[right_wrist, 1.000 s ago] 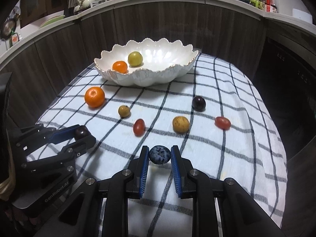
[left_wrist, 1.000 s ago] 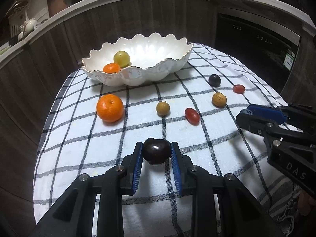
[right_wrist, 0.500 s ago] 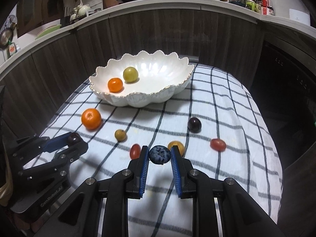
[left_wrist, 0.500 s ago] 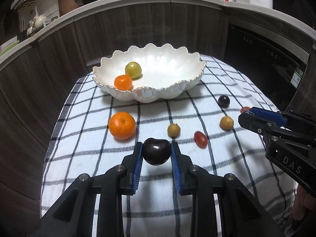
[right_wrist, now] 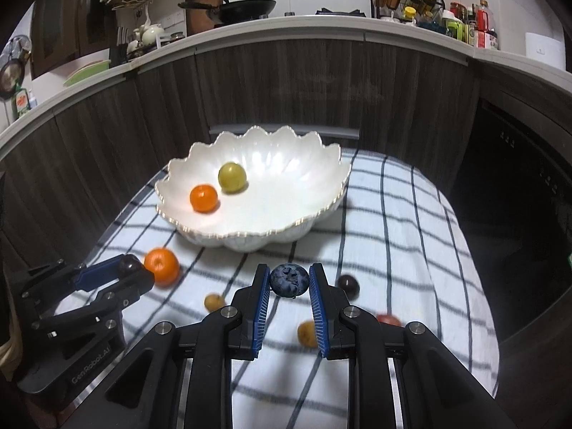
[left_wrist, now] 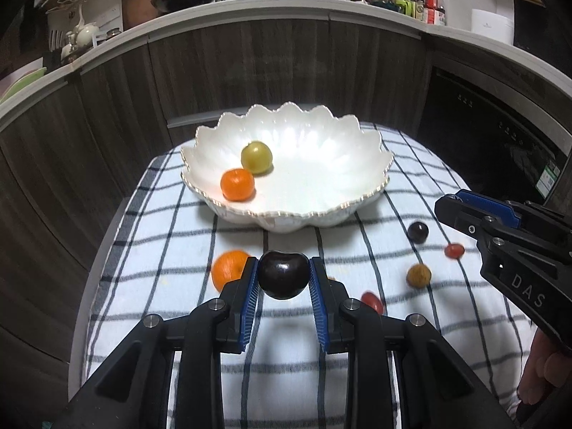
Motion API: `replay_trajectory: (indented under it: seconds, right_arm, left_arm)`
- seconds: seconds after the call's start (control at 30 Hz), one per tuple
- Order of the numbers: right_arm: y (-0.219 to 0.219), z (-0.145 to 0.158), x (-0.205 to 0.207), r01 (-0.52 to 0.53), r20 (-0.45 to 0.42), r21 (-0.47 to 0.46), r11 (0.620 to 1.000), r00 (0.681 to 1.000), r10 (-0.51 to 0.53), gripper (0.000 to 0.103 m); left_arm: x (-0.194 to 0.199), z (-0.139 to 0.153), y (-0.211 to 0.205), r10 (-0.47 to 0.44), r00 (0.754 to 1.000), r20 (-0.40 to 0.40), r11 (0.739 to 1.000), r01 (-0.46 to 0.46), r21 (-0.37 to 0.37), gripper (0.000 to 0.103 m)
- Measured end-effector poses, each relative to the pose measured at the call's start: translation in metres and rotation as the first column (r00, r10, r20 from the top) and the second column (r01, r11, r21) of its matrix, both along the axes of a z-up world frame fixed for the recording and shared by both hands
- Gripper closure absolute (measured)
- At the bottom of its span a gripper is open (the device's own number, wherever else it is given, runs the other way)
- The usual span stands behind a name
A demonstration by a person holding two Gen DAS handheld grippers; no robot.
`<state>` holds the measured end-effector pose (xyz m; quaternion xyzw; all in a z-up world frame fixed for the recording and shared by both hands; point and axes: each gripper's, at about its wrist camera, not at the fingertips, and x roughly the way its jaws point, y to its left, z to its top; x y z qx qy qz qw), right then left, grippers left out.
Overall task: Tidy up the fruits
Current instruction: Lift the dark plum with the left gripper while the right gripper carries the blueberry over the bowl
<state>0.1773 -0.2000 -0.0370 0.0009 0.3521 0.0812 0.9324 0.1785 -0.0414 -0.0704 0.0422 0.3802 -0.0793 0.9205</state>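
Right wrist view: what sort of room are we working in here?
Most likely a home kitchen: a black wok sits on the white countertop, a rack of spice jars stands beside it, and dark wood cabinets run beneath.

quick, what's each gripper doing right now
left gripper: shut on the dark round cherry, lifted above the checked cloth.
right gripper: shut on the dusty blue blueberry.

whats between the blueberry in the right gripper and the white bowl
Only bare checked cloth. In the right wrist view, the stretch from the blueberry to the white bowl holds no fruit; loose fruits lie off to the sides.
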Motion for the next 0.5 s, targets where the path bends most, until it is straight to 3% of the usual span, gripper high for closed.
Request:
replay_trajectory:
  seconds: [0.5]
  right_arm:
    - [0.007, 0.032, 0.042, 0.005, 0.074, -0.006, 1.000, 0.997, -0.005, 0.079]
  left_arm:
    - [0.045, 0.027, 0.009, 0.054, 0.998, 0.045, 0.999, -0.053, -0.013, 0.075]
